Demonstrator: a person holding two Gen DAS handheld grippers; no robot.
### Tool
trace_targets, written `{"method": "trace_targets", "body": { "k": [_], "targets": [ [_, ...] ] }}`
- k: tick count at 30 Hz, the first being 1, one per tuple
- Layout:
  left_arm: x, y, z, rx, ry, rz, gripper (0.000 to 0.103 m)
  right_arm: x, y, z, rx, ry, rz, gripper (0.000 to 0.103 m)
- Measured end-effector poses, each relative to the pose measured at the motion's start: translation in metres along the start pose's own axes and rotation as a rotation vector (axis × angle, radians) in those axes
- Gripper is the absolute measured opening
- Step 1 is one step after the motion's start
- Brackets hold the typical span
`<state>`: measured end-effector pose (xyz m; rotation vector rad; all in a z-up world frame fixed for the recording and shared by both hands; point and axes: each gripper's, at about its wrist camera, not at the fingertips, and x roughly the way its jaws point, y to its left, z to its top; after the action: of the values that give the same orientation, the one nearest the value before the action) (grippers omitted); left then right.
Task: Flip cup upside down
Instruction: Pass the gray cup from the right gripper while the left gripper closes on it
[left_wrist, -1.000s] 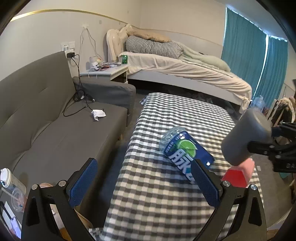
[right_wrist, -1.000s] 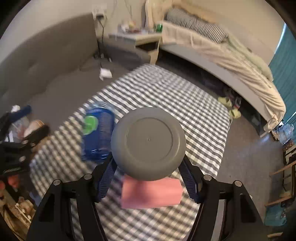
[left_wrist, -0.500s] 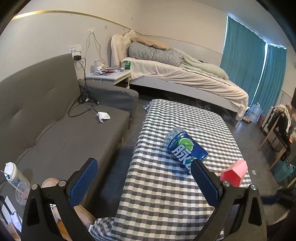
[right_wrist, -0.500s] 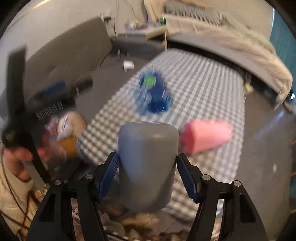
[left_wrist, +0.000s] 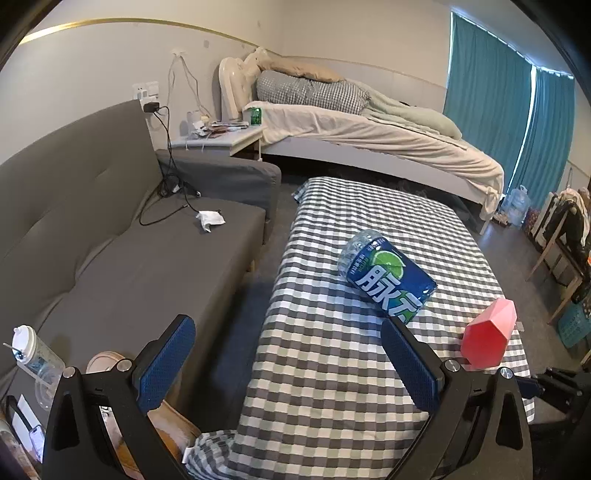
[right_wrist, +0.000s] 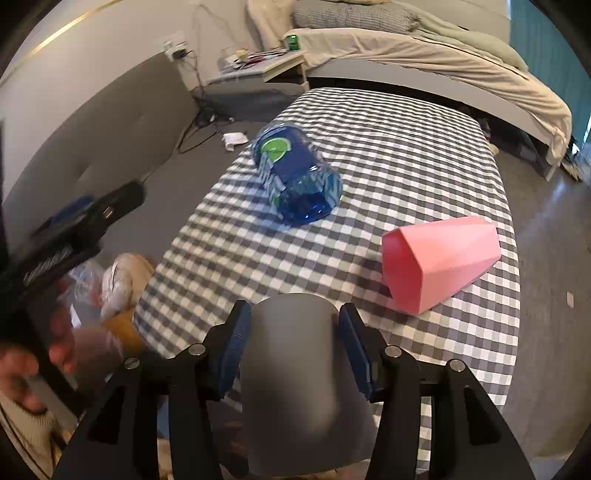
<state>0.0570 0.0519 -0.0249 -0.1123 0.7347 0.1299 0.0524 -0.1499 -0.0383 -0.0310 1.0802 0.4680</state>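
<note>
My right gripper is shut on a grey cup. Its blue pads press both sides of the cup, which is held over the near edge of the checkered table with its closed base pointing forward. The cup's mouth is hidden below the frame. A pink faceted cup lies on its side on the table, also seen in the left wrist view. My left gripper is open and empty, held above the table's near left corner. The grey cup is out of the left wrist view.
A blue plastic bottle lies on its side mid-table, also in the right wrist view. A grey sofa stands to the left with a cable and a tissue. A bed and a nightstand stand behind.
My right gripper has pulled the grey cup back from over the table to its near edge and tilted it, so its side shows instead of its round base. My left gripper drew back slightly.
</note>
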Motion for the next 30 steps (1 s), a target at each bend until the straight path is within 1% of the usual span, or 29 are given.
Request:
{"method": "trace_targets", "body": {
  "k": [2, 4, 6, 9, 11, 12, 13, 14, 16, 20, 23, 24, 27, 30],
  "targets": [
    [0.0, -0.005, -0.001, 0.006, 0.003, -0.005, 0.103, -0.003, -0.003, -0.003, -0.009, -0.007, -0.009, 0.054],
    [-0.002, -0.012, -0.002, 0.017, 0.006, -0.018, 0.103, -0.013, -0.005, -0.003, -0.02, -0.041, -0.013, 0.054],
    [-0.004, -0.019, -0.004, 0.029, 0.023, -0.033, 0.103, -0.025, -0.009, -0.004, -0.02, -0.066, -0.017, 0.056],
    [-0.012, -0.035, -0.009, 0.044, 0.058, -0.07, 0.103, -0.042, -0.017, -0.01, -0.019, -0.091, -0.054, 0.058],
    [-0.018, -0.046, -0.014, 0.052, 0.077, -0.102, 0.103, -0.051, -0.023, -0.015, -0.015, -0.089, -0.086, 0.063],
    [-0.021, -0.052, -0.016, 0.06, 0.092, -0.112, 0.103, -0.056, -0.027, -0.02, -0.009, -0.084, -0.102, 0.068],
    [-0.024, -0.058, -0.019, 0.068, 0.103, -0.115, 0.103, -0.06, -0.031, -0.023, -0.001, -0.081, -0.114, 0.071],
    [-0.027, -0.065, -0.022, 0.075, 0.115, -0.115, 0.103, -0.064, -0.035, -0.027, 0.006, -0.077, -0.126, 0.072],
    [-0.031, -0.074, -0.028, 0.073, 0.13, -0.122, 0.103, -0.072, -0.043, -0.035, 0.014, -0.074, -0.153, 0.072],
    [-0.037, -0.087, -0.04, 0.036, 0.17, -0.132, 0.103, -0.085, -0.057, -0.047, 0.026, -0.112, -0.184, 0.073],
    [-0.04, -0.096, -0.045, 0.02, 0.191, -0.127, 0.103, -0.093, -0.068, -0.054, 0.038, -0.135, -0.19, 0.075],
    [-0.041, -0.101, -0.046, 0.021, 0.201, -0.127, 0.103, -0.095, -0.071, -0.056, 0.04, -0.141, -0.193, 0.077],
    [-0.043, -0.114, -0.048, 0.033, 0.223, -0.114, 0.103, -0.102, -0.081, -0.062, 0.039, -0.159, -0.213, 0.077],
    [-0.039, -0.122, -0.047, 0.016, 0.276, -0.047, 0.103, -0.109, -0.09, -0.065, 0.046, -0.185, -0.218, 0.077]
  ]
}}
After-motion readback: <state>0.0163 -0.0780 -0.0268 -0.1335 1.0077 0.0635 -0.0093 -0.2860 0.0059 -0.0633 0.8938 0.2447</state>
